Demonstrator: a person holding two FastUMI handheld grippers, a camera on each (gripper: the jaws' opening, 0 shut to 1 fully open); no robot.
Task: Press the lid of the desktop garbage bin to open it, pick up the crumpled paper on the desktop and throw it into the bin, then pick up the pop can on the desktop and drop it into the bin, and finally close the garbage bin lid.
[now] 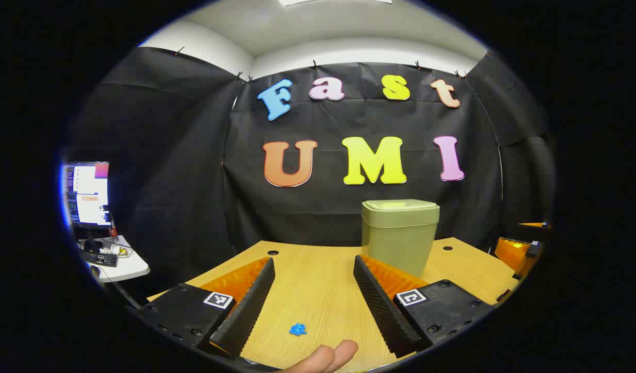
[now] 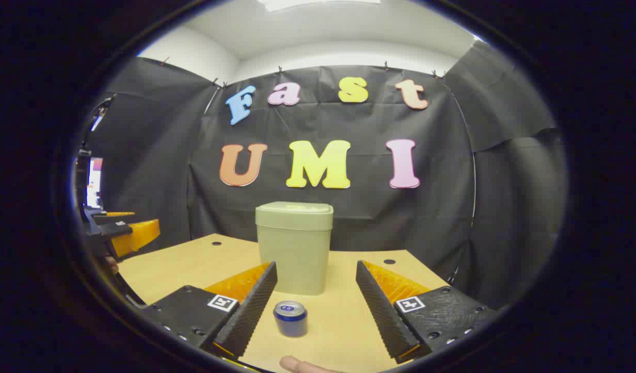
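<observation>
Fingertips of the person's hand sit at the very bottom of the left gripper view, just under the left claw, whose jaws stand wide apart with nothing between them. On the tabletop between those jaws, near its front edge, lies a small blue scrap; it may be the crumpled paper, though it is too small to tell.

Toward the tabletop's back edge stands the garbage bin, upright, its lid down flat. That looks like the starting state: the lid has yet to be pressed.

In the right gripper view the right claw is likewise spread and empty, aimed straight at the bin. The pop can stands upright between its jaws but touches neither, just in front of the bin and near the front edge. Each claw seems lined up with its own object, likely so that each pickup is a short reach once the lid is open. The left claw also shows at the tabletop's left edge in this view.
</observation>
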